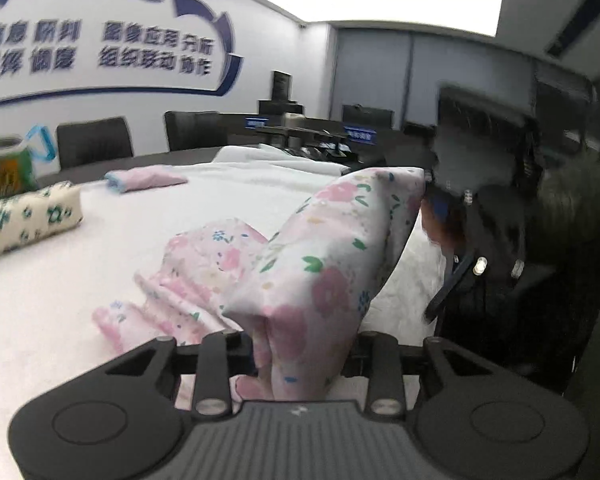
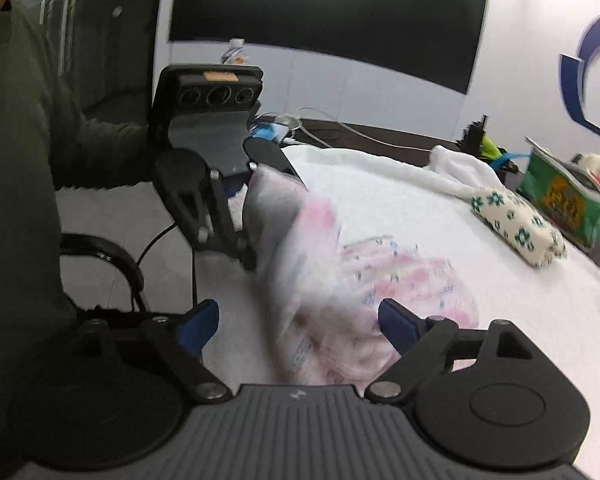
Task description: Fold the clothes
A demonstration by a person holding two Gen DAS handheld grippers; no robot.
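Note:
A pink floral garment (image 1: 300, 264) lies partly on the white padded table (image 1: 60, 300) and is lifted into a peak. My left gripper (image 1: 300, 360) is shut on its near end, the cloth bunched between the jaws. The garment's far corner reaches the right gripper (image 1: 440, 204), blurred at the right of the left wrist view. In the right wrist view my right gripper (image 2: 298, 320) stands open, its blue pads (image 2: 396, 320) wide apart on either side of the garment (image 2: 340, 288). The left gripper (image 2: 252, 188) holds the raised cloth there.
A folded cream cloth with green flowers (image 1: 28, 216) and a folded pink piece (image 1: 144, 180) lie at the far left. A green tissue pack (image 2: 564, 196) stands by the table edge. Chairs (image 1: 96, 140) line the far side. The person's body (image 2: 16, 200) is at the left.

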